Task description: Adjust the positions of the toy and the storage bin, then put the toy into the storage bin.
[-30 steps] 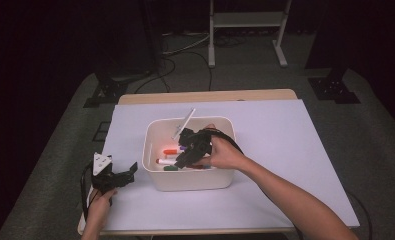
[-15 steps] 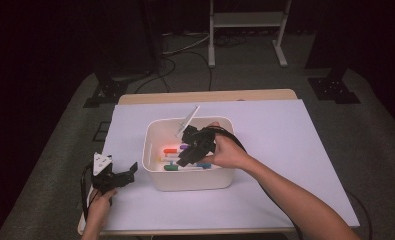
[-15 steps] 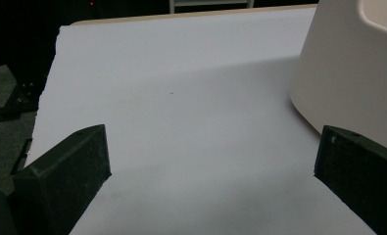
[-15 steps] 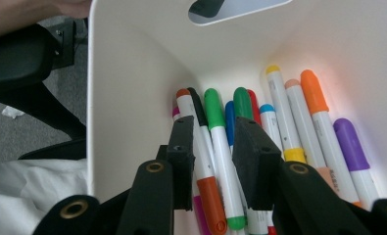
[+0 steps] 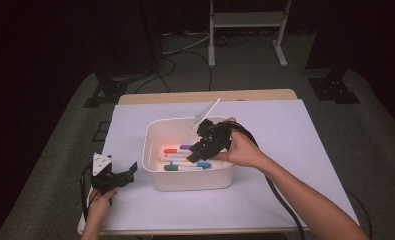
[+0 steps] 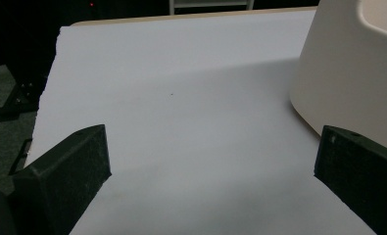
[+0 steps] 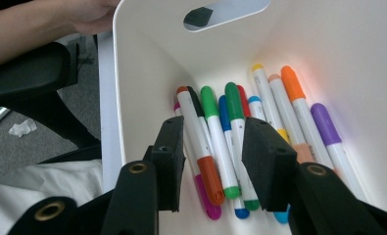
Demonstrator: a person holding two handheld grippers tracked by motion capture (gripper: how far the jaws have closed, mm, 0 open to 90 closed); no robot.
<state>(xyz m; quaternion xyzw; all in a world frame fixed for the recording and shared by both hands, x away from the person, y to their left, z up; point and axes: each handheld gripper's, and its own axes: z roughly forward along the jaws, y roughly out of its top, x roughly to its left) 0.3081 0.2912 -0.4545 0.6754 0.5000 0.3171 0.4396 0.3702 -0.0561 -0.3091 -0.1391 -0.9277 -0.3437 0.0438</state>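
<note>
The jaws of the right gripper (image 7: 211,161) stand parted in the lower middle of the right gripper view, released, with a bundle of markers (image 7: 220,147) lying between and below them; whether either pad touches a marker cannot be told. Between the two black pads lie a marker with orange caps (image 7: 198,142), a green-capped marker (image 7: 219,147) and a second green-capped one (image 7: 241,142), side by side on the floor of the white bin (image 7: 147,78). To the right of the right pad, toward the frame's right edge, lie a marker with an orange cap (image 7: 294,88) and a purple-capped marker (image 7: 326,127) against the bin's wall. An oval handle slot (image 7: 225,10) cuts the bin's wall at the top of the frame.

In the high view the right gripper (image 5: 205,145) sits at the centre of the frame, dipped into the bin (image 5: 155,170), held by the right hand (image 5: 242,147), whose forearm runs down to the lower right corner. The markers (image 5: 185,160) lie on the bin's floor just left of it.

The jaws of the left gripper (image 6: 210,186) are wide apart, holding nothing, in the lower corners of the left gripper view over the white table cover (image 6: 181,98); the bin's outer wall (image 6: 348,78) fills the right side. In the high view that gripper (image 5: 117,177) rests at lower left, beside the bin, in the left hand (image 5: 100,202).
</note>
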